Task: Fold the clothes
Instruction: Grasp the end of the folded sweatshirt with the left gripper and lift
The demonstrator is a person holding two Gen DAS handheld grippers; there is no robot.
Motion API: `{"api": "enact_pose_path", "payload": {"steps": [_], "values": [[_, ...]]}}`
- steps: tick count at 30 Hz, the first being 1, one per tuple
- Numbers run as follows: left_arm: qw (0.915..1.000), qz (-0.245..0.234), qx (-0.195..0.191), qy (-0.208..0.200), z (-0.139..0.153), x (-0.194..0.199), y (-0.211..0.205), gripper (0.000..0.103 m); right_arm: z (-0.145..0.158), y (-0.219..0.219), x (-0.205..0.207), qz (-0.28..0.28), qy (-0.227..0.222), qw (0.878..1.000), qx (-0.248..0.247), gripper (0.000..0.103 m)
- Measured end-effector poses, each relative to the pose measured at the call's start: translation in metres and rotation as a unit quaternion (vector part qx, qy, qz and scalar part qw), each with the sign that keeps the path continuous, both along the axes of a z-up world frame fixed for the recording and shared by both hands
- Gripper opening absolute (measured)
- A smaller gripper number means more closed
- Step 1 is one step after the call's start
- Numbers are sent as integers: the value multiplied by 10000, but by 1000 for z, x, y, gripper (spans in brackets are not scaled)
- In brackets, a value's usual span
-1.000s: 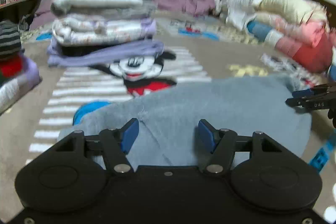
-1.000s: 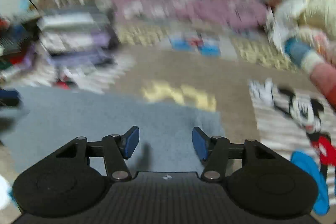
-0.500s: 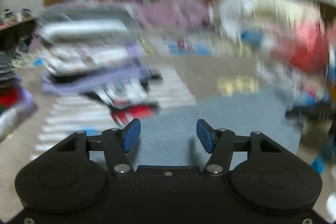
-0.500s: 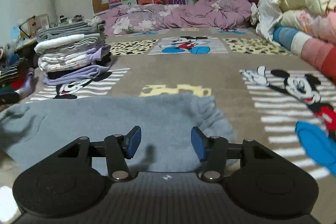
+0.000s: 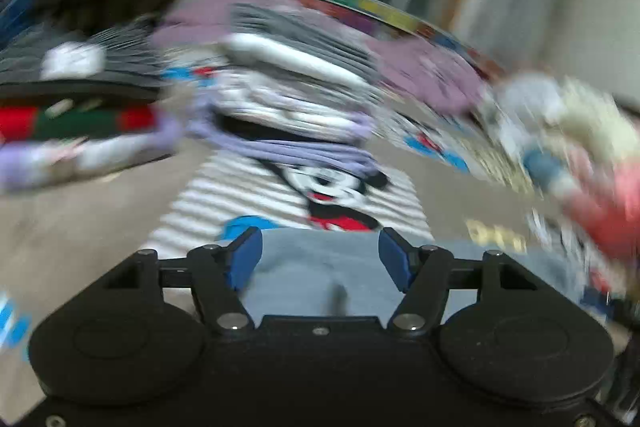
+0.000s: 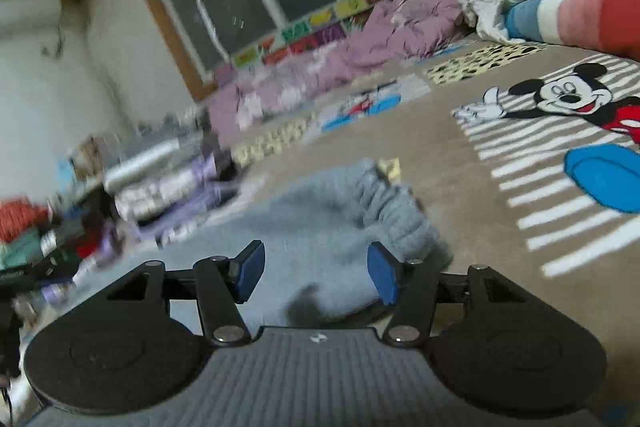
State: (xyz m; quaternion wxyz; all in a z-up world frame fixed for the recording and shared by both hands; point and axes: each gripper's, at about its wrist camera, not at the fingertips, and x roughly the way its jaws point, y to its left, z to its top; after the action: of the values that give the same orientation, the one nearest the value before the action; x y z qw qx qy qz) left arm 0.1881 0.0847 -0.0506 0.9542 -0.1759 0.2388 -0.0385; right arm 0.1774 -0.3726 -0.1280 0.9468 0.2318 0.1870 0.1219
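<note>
grey garment (image 6: 340,211): soft, fuzzy matt cloth
printed blanket (image 6: 472,163): low-pile matt fabric
right gripper (image 6: 316,269): matt black plastic, blue pads

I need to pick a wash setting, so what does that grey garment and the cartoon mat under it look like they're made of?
Grey garment: seemingly soft fleece or knit, matte and fuzzy, with a gathered, ruched edge. Cartoon mat: likely short-pile printed textile, flat, no sheen. Blur leaves both uncertain.

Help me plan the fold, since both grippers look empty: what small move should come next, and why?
Probably lower the right gripper onto the bunched edge of the grey garment and close on it. Both it and the left gripper are open and hold nothing, the garment lies on the cartoon blanket just ahead of their fingers, and its right end is rumpled, so it needs gripping before folding.
</note>
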Motion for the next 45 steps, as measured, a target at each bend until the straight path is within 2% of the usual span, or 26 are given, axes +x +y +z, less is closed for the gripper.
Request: {"api": "enact_pose_path", "payload": {"steps": [2, 4, 7, 10, 13, 18, 20, 22, 24, 26, 28, 30, 34, 37, 41, 45], "values": [[9973, 558, -455, 105, -2, -15, 15, 64, 5, -3, 0, -9, -95, 9999, 32, 58], [9890, 933, -1116, 256, -11, -26, 28, 64, 8, -7, -1, -51, -166, 9998, 54, 59], [9634, 1267, -2276, 628, -41, -38, 41, 64, 9, -18, -1, -167, -202, 9994, 237, 63], [9360, 1450, -3078, 902, -66, -45, 43, 64, 7, -28, 4, -194, -141, 9990, 381, 63], [9310, 1578, -3197, 776, -71, -45, 36, 64, 4, -34, 9, -182, -19, 9990, 405, 68], [9242, 1609, -3416, 574, -78, -37, 26, 64, -17, -39, 27, -139, 560, 9967, 564, 69], [9251, 1719, -3337, 577, -81, -31, 22, 58, -20, -39, 31, -198, 588, 9963, 593, 69], [9261, 1829, -3252, 556, -82, -28, 19, 51, -23, -46, 32, -228, 625, 9943, 834, 69], [9281, 1893, -3158, 550, -81, -27, 15, 50, -27, -53, 33, -258, 662, 9917, 1076, 66], [9312, 1875, -3078, 536, -77, -27, 13, 40, -30, -61, 34, -288, 698, 9884, 1316, 63], [9374, 1832, -2928, 448, -68, -27, 11, 29, -34, -68, 35, -317, 734, 9846, 1556, 62], [9474, 1763, -2651, 329, -53, -26, 4, 27, -37, -73, 35, -326, 750, 9811, 1755, 61], [9713, 1543, -1808, 23, -18, -21, -27, 25, -37, -71, 37, -241, 783, 9803, 1796, 61], [9832, 1385, -1180, -170, 3, -15, -57, 24, -38, -71, 38, -227, 803, 9789, 1865, 61], [9919, 1154, -329, -423, 25, -10, -98, 23, -38, -77, 38, -230, 789, 9758, 2027, 60], [9930, 844, 463, -690, 39, -8, -141, 21, -39, -83, 37, -237, 769, 9723, 2196, 60]]}}
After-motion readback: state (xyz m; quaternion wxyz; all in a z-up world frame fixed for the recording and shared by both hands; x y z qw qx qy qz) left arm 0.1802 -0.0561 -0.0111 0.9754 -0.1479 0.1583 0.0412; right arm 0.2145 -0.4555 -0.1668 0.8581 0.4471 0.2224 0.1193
